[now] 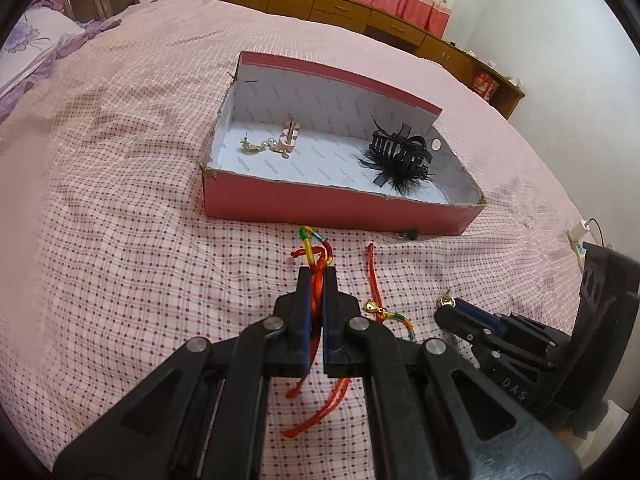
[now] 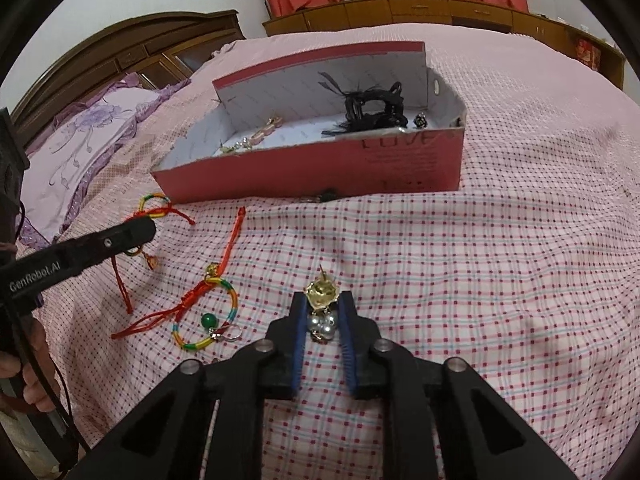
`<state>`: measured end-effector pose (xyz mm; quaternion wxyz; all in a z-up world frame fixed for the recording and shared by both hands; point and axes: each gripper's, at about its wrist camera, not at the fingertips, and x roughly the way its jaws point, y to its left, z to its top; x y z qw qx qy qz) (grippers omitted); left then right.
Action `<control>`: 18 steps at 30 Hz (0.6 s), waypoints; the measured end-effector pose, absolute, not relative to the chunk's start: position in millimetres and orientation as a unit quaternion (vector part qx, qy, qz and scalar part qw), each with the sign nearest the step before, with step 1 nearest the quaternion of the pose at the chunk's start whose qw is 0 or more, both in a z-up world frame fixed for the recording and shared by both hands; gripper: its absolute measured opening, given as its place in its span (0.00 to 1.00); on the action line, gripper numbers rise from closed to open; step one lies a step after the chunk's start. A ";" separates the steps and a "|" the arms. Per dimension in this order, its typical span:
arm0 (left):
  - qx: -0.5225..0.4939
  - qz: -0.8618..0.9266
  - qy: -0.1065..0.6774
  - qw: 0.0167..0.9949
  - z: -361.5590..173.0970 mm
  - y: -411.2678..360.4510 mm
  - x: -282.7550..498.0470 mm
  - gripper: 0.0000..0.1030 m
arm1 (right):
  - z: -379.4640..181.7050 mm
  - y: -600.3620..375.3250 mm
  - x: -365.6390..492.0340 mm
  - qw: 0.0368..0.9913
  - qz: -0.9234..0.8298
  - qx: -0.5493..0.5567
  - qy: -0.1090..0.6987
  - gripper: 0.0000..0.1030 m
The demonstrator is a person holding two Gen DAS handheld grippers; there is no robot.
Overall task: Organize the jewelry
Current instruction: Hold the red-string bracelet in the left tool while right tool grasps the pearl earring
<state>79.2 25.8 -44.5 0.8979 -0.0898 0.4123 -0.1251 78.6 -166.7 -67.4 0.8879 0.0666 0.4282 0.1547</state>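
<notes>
A red shoebox (image 1: 328, 204) (image 2: 304, 172) lies open on the checked bedspread. Inside are a black feathered hair claw (image 1: 400, 154) (image 2: 372, 108), a pink hair clip (image 1: 289, 136) and a gold earring (image 1: 252, 146). My left gripper (image 1: 318, 276) is shut on a red and rainbow cord bracelet (image 1: 316, 248) (image 2: 156, 210) just in front of the box. My right gripper (image 2: 323, 300) is shut on a gold earring with silver beads (image 2: 322, 300), low over the bedspread. A second rainbow bracelet with a gold bell (image 2: 208, 312) (image 1: 384, 312) lies between the grippers.
A green bead earring (image 2: 210, 320) lies inside the second bracelet's loop. A small dark bead (image 1: 410, 235) (image 2: 328, 194) sits against the box's front wall. A purple pillow (image 2: 92, 140) lies to the left. Wooden cabinets (image 1: 320, 4) line the far wall.
</notes>
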 end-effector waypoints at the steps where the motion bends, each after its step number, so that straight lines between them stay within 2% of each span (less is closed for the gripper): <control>1: -0.089 -0.125 0.410 0.899 -43.0 26.0 78.5 0.00 | -66.1 -168.2 77.3 0.888 0.157 0.069 0.426 0.17; 18: -0.077 -0.124 0.372 0.917 -16.6 23.3 70.3 0.00 | -22.7 -176.4 57.6 0.915 0.157 0.076 0.362 0.17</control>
